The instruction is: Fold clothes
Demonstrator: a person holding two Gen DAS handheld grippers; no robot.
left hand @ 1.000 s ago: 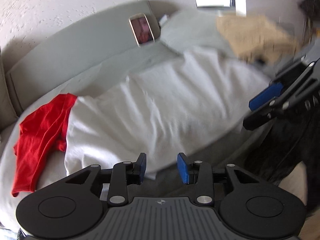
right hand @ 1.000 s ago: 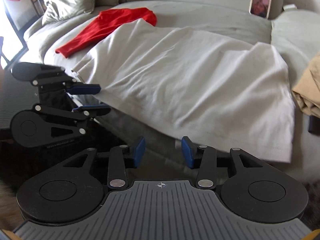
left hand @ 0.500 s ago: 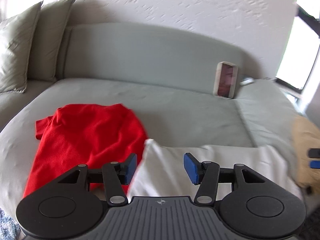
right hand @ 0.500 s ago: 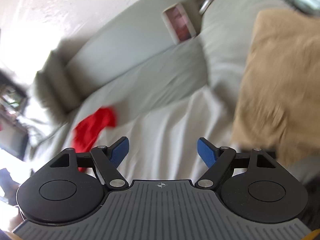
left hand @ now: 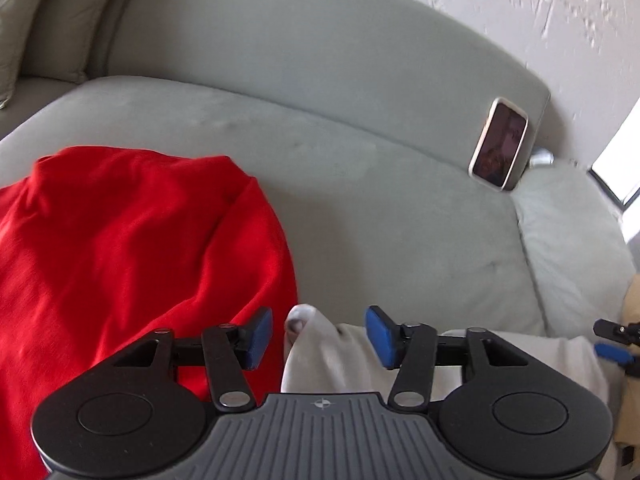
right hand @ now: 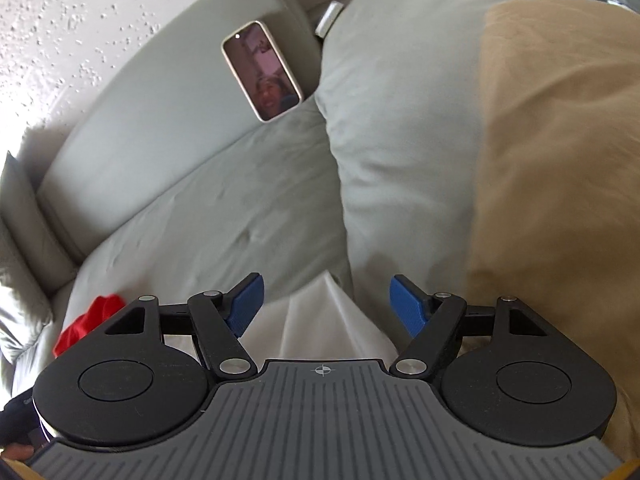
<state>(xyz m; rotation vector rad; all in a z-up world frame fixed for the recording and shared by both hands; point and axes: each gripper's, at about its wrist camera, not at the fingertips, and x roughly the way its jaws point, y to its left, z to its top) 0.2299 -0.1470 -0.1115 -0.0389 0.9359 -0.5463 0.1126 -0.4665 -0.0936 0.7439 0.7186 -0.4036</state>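
A white garment (left hand: 320, 344) lies on the grey couch (left hand: 360, 208); one corner of it pokes up between the fingers of my left gripper (left hand: 318, 336), which is open. Its other corner (right hand: 320, 312) lies between the fingers of my right gripper (right hand: 326, 304), which is open wide. Neither gripper is closed on the cloth. A red garment (left hand: 132, 256) lies to the left of the white one and shows small in the right wrist view (right hand: 90, 320). My right gripper's blue fingertips (left hand: 614, 350) show at the left wrist view's right edge.
A tan garment (right hand: 560, 184) lies on a grey cushion (right hand: 392, 120) at the right. A phone (right hand: 262, 70) leans against the couch back, also seen in the left wrist view (left hand: 500, 144). Grey pillows (left hand: 12, 32) sit at the far left.
Both grippers have moved from the couch's front edge up over the white garment to its far corners. Both now stand wider open.
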